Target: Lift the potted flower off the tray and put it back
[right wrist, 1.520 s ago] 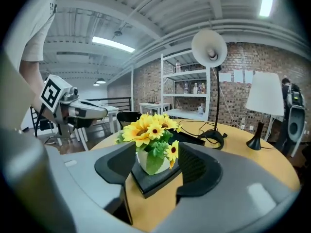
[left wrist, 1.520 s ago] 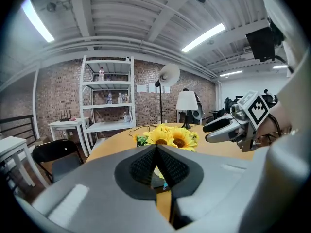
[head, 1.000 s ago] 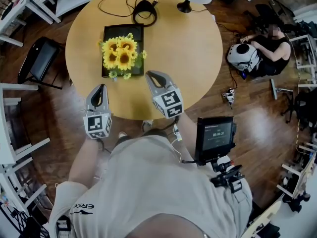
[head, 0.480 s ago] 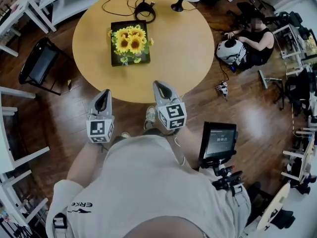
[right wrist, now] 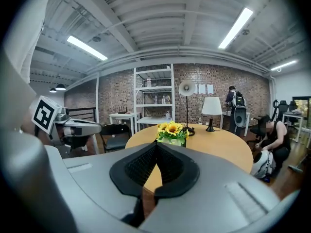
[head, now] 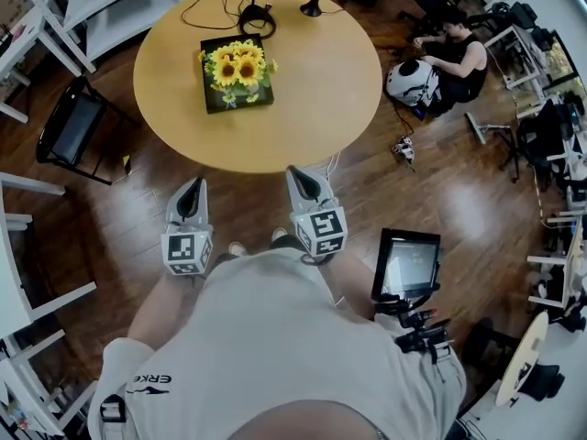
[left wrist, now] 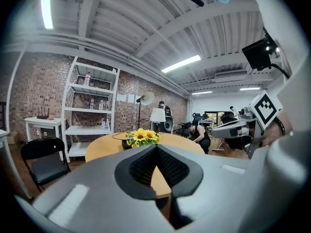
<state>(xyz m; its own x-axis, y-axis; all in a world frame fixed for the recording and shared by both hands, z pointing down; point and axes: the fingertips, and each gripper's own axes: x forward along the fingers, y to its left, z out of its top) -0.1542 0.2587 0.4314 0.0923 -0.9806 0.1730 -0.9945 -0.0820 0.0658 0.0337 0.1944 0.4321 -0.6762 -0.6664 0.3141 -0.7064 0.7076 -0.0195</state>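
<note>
Yellow sunflowers [head: 237, 66] with green leaves sit on the dark tray [head: 212, 103], near the table's [head: 321, 81] far-left edge.
Your left gripper [head: 192, 187] and right gripper [head: 299, 173] hang short of the near edge, jaws together and empty; the pot seems hidden under blooms.

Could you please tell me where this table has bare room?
Bare: the table's right half, from the tray to the right rim, and the near strip before the tray. Crowded: the far edge, with stand base and lamp base.

Only legible lettering: "ERKE", seen inverted, on the person's shirt sleeve [head: 151, 379]. Black-and-white square code markers stand on the left gripper [head: 193, 183] and right gripper [head: 300, 172]. Print on the monitor screen [head: 408, 266] is too small to read.
</note>
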